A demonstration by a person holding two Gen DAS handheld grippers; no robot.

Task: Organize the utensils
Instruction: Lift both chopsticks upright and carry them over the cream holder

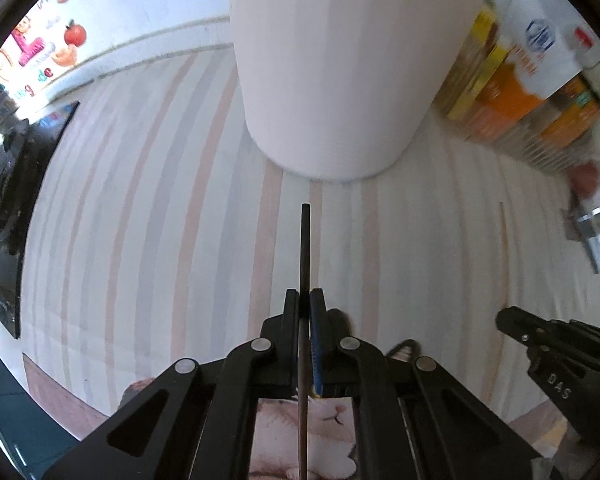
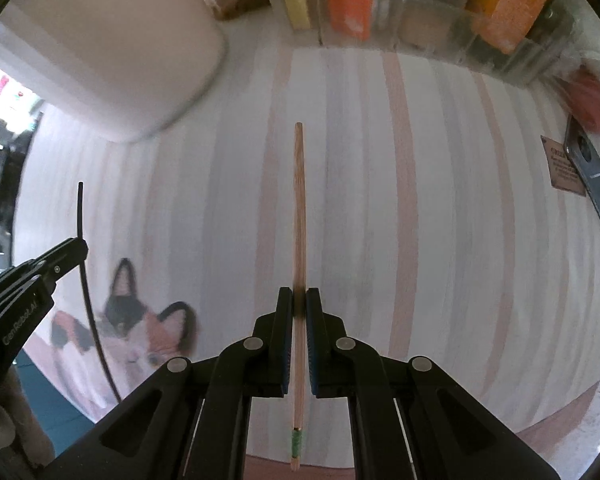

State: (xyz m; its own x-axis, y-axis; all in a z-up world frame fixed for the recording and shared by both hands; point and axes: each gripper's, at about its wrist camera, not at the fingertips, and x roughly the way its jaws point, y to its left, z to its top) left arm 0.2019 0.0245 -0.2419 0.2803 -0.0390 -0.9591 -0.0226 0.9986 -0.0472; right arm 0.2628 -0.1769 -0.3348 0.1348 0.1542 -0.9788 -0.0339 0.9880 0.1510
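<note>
Both claws are clenched on chopsticks, the left gripper (image 1: 304, 300) on a dark chopstick (image 1: 305, 248), the right gripper (image 2: 299, 300) on a wooden chopstick (image 2: 298, 208), lifted near the white holder (image 1: 340, 72) but not yet dropped in.

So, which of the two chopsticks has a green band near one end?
The light wooden chopstick in the right tongs has it. The one in the left tongs is plain dark chopstick.
</note>
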